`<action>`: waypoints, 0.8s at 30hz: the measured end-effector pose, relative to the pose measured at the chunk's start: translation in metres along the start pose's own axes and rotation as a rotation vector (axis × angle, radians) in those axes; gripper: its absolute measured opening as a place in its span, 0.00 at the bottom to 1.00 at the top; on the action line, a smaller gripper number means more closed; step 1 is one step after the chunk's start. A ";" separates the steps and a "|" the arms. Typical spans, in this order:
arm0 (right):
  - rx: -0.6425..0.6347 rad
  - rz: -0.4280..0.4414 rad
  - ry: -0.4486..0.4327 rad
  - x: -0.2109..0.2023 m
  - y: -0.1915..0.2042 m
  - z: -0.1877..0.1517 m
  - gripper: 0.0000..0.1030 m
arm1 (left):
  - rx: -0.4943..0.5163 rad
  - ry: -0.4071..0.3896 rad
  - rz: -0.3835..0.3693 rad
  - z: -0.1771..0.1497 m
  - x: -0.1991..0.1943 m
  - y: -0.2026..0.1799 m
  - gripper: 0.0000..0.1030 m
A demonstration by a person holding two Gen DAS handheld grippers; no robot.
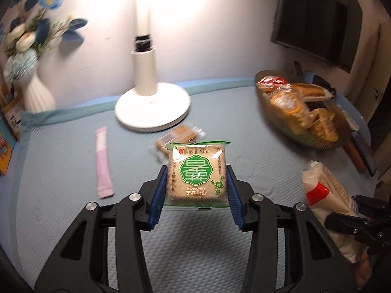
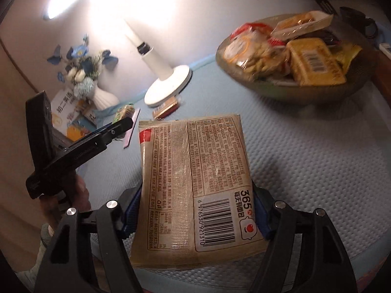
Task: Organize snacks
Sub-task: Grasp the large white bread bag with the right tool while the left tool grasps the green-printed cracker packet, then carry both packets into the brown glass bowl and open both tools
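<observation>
Two grippers each carry one packet above the blue quilted mat [image 1: 73, 171]. The left gripper [image 1: 197, 185] is clamped on a square green-label cake packet [image 1: 197, 173], its blue pads pressing both side edges, the packet lifted clear of the mat. The right gripper [image 2: 195, 210] is closed on one larger beige bread packet [image 2: 195, 188], turned back-side up so the barcode and fine print show; its pads are mostly hidden behind the packet. In the left wrist view that bread packet appears at the right edge, cut off, with a red patch on white wrap.

Two snacks lie loose on the mat: one pink stick packet [image 1: 103, 163] and one brown biscuit packet [image 1: 179, 136], the latter partly hidden behind the held cake and just beside the base of the white desk lamp [image 1: 151, 105]. One glass bowl [image 2: 361, 78] at the far right holds a heap of snacks; at least four wrappers show, but blur and overlap make an exact count impossible.

One white ribbed vase [image 1: 36, 92] with blue and white flowers stands at the back left, with some books beside it, cut off by the frame.
</observation>
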State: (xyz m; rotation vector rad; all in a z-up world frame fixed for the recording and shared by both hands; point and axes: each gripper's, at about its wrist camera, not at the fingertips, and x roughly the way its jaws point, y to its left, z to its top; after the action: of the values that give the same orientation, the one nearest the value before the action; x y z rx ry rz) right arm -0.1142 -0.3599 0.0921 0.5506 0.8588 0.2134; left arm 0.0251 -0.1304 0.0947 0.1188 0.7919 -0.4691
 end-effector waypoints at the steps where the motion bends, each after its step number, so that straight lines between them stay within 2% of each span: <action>1: 0.004 -0.006 -0.028 -0.007 -0.004 0.009 0.69 | 0.016 -0.012 -0.026 0.011 0.002 -0.014 0.44; 5: 0.016 -0.082 -0.163 -0.034 -0.020 0.054 0.69 | 0.059 -0.047 -0.103 0.051 0.016 -0.065 0.44; 9: 0.077 -0.159 -0.263 -0.042 -0.043 0.102 0.69 | 0.077 -0.083 -0.125 0.090 0.035 -0.098 0.44; 14: 0.095 -0.221 -0.299 -0.017 -0.062 0.151 0.70 | 0.040 -0.105 -0.136 0.121 0.058 -0.114 0.44; 15: 0.090 -0.236 -0.299 -0.010 -0.065 0.157 0.73 | 0.034 -0.111 -0.137 0.125 0.062 -0.116 0.45; 16: 0.085 -0.250 -0.291 -0.004 -0.067 0.162 0.78 | 0.027 -0.121 -0.139 0.129 0.065 -0.119 0.55; 17: 0.086 -0.252 -0.281 0.000 -0.070 0.163 0.79 | 0.018 -0.124 -0.138 0.132 0.068 -0.120 0.67; 24: 0.047 -0.288 -0.277 -0.009 -0.064 0.137 0.79 | 0.001 -0.116 -0.139 0.122 0.066 -0.105 0.67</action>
State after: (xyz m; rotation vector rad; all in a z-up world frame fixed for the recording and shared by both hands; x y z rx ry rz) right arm -0.0178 -0.4688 0.1354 0.4809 0.6641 -0.1439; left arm 0.0982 -0.2813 0.1403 0.0369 0.6890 -0.6022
